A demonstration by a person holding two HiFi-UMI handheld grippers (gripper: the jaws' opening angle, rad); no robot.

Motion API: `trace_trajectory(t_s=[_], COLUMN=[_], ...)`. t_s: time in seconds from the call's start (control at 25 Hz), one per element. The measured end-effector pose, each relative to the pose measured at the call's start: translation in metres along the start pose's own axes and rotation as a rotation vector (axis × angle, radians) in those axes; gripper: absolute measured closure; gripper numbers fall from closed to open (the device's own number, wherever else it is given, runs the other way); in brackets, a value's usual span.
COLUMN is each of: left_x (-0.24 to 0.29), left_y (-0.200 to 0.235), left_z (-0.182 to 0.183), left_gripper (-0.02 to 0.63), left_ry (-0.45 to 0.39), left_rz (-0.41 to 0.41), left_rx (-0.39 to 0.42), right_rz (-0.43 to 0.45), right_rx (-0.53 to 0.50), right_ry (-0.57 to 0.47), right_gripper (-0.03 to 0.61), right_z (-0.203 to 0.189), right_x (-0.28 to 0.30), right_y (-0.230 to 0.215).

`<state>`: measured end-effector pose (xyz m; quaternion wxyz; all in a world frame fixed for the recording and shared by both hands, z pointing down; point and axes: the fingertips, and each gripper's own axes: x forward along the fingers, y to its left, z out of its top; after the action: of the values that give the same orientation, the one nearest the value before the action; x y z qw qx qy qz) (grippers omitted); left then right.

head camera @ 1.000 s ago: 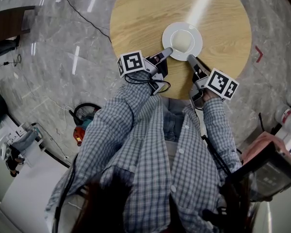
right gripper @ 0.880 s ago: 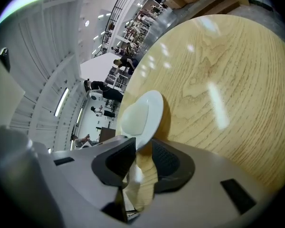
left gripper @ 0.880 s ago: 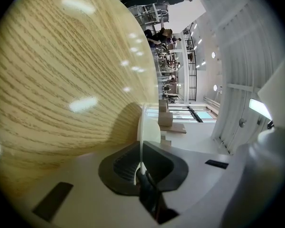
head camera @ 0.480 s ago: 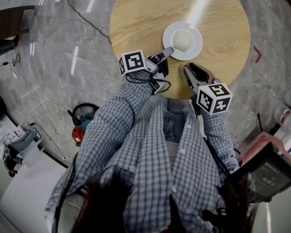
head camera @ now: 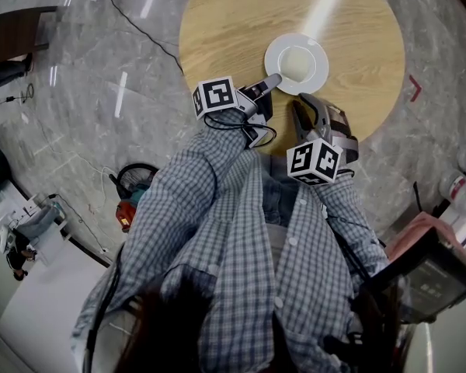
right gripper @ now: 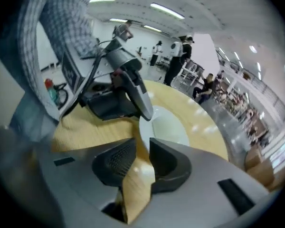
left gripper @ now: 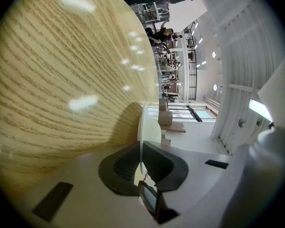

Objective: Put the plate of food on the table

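A white plate (head camera: 296, 63) with a pale mound of food (head camera: 296, 61) rests on the round wooden table (head camera: 233, 22). My left gripper (head camera: 272, 81) is shut on the plate's near-left rim. In the left gripper view the plate (left gripper: 149, 125) stands edge-on between the pads of that gripper (left gripper: 141, 161). My right gripper (head camera: 301, 104) hovers over the table's near edge, a little short of the plate and apart from it. It is open and holds nothing. The right gripper view shows bare wood between the jaws of the right gripper (right gripper: 142, 151), with the plate (right gripper: 167, 127) and the left gripper (right gripper: 133, 91) ahead.
The table's near edge (head camera: 279, 152) runs just under both grippers, right in front of the person's body. A black cable (head camera: 136, 29) crosses the marble floor at the left. A red-and-black device (head camera: 128, 200) sits on the floor lower left. People stand far off (right gripper: 178, 56).
My right gripper has let go of the plate's rim, opened, and drawn back toward the person while turning. The left gripper and the plate have barely moved.
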<state>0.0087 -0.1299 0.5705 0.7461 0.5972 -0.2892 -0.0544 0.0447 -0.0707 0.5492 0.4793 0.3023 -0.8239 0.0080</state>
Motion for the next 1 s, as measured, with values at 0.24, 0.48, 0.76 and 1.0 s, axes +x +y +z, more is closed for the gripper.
trace_trajectory(t_s=[0.24, 0.48, 0.76, 1.0], left_x=[0.002, -0.001, 0.002, 0.006], left_y=[0.0, 0.002, -0.007, -0.01], left_z=[-0.003, -0.002, -0.004, -0.007], left_gripper=[0.594, 0.594, 0.592, 0.578], left_ry=[0.002, 0.011, 0.039, 0.056], left_rz=[-0.001, -0.009, -0.041, -0.057], left_rx=[-0.009, -0.009, 0.031, 0.05], right_rz=[-0.063, -0.096, -0.13, -0.135], right_rx=[-0.288, -0.427, -0.417, -0.411], right_ry=[0.061, 0.093, 0.108, 0.127], right_gripper=[0.491, 0.54, 0.541, 0.541], right_z=[-0.004, -0.001, -0.002, -0.007], right_x=[0.011, 0.015, 0.011, 0.014], right_y=[0.003, 0.004, 0.001, -0.002])
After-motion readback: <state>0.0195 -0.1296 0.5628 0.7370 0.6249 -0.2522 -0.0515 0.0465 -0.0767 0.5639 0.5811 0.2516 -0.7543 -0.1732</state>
